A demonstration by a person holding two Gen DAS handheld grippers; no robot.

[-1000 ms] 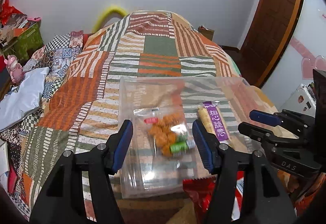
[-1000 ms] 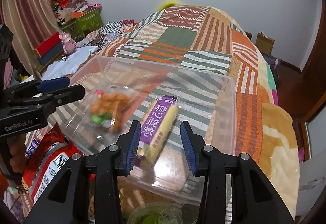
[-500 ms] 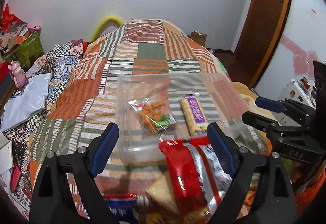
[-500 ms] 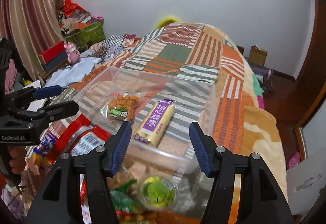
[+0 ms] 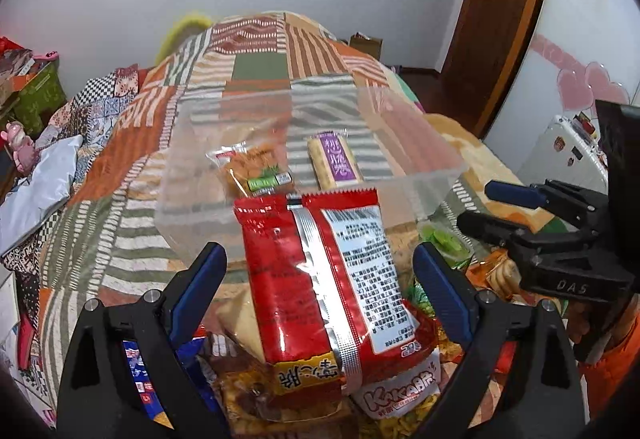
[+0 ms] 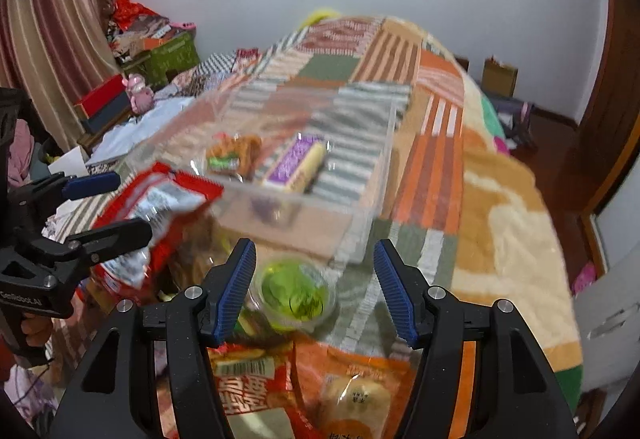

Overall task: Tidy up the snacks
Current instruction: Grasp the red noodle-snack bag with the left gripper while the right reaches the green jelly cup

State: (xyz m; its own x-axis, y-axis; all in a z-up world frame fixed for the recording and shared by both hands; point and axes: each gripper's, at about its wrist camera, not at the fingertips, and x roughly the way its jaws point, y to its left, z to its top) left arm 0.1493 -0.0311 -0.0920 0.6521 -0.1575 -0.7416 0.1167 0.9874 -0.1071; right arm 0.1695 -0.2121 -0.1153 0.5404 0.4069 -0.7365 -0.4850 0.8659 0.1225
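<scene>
A clear plastic bin (image 5: 200,215) (image 6: 360,223) sits on the patchwork bed. Inside lie an orange snack packet (image 5: 250,169) (image 6: 236,153) and a yellow bar with a purple label (image 5: 334,161) (image 6: 298,165). My left gripper (image 5: 320,279) is open, its blue pads on either side of a red snack bag (image 5: 304,279) (image 6: 160,211) that tops a pile of snacks. My right gripper (image 6: 314,287) is open above a green jelly cup (image 6: 296,293) (image 5: 442,237) just in front of the bin.
More packets lie under both grippers: an orange-red bag (image 6: 256,391), a round pastry pack (image 6: 356,397), a white "Kaka" pack (image 5: 400,387), a blue pack (image 5: 140,375). The bed edge drops to the floor on the right (image 6: 576,239). Clutter lines the left wall (image 6: 152,47).
Both grippers have pulled back from inside the bin to the snack pile in front of it. Both jaws have opened wider. The orange packet and the purple bar stay in the bin.
</scene>
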